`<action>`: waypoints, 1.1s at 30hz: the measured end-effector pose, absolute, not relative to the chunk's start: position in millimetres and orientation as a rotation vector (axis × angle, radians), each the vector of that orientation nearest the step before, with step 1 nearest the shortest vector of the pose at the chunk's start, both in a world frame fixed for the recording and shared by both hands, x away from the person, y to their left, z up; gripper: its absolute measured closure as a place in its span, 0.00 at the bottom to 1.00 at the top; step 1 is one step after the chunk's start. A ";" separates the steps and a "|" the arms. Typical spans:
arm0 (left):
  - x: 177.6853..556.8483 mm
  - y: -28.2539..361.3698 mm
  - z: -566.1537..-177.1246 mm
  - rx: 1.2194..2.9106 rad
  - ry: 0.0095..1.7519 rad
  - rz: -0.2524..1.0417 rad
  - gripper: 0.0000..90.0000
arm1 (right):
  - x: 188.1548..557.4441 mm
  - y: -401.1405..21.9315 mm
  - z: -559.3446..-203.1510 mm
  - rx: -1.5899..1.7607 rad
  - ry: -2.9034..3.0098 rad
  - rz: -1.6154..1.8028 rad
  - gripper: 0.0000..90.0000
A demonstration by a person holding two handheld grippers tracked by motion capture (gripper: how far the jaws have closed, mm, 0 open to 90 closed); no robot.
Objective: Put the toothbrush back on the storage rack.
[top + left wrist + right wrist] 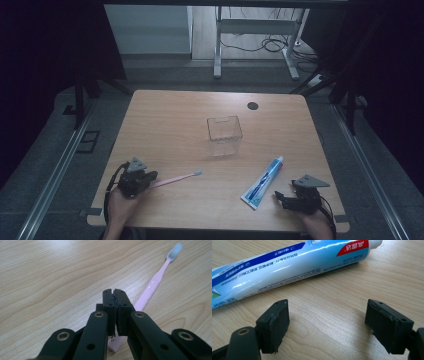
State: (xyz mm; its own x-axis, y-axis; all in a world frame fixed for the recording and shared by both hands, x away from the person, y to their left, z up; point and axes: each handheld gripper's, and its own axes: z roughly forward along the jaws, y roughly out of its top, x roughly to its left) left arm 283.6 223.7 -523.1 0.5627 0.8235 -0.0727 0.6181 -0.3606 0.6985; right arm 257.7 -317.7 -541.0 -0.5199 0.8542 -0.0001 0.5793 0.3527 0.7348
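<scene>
Your left tongs [114, 293] sit clenched low over the pale wooden bench [165, 125], pads pressed flat together with nothing showing between them. The pink plastic toothbrush with the white bristle head [152, 286] does not lie in that grip: its handle passes under the right-hand jaw in the left gripper view, and its butt end peeps out beneath the closed pads.

That is the relation your next move turns on. The long axis of the brush runs from just under the tongs away and to the right, bristle head farthest from you, pointing roughly toward the clear square plastic container [225, 135] in the middle of the bench. The closed tips rest beside and above the handle, not astride it, so I judge you must open them and shift slightly toward the handle, jaws across its length, before any pinch can take hold.

Your right tongs [327, 307] stand released, jaws wide apart over bare wood. The blue and white toothpaste tube with the white cap [287, 262] lies just beyond them, crosswise to their reach, near but not touching. In the high view the tube slants from near your right hand up toward the container, cap end leading.

Your left hand is plainly the nearer one to the brush, your right to the tube; the container stands well apart from both.
</scene>
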 end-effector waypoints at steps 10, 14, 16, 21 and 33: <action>286.7 218.2 -527.9 2.128 1.143 0.365 0.96 | 257.8 -317.6 -541.0 1.256 2.237 0.979 0.21; 285.3 215.9 -529.3 2.150 1.143 0.365 0.96 | 257.7 -317.5 -540.9 1.259 2.237 0.979 0.21; 284.9 215.7 -529.9 2.161 1.145 0.368 0.96 | 257.7 -317.5 -541.0 1.259 2.237 0.979 0.21; 282.1 213.1 -531.1 2.179 1.137 0.362 0.96 | 257.7 -317.5 -541.0 1.258 2.237 0.979 0.21; 264.4 196.7 -529.9 2.182 1.114 0.318 0.94 | 257.8 -317.5 -541.0 1.257 2.237 0.979 0.21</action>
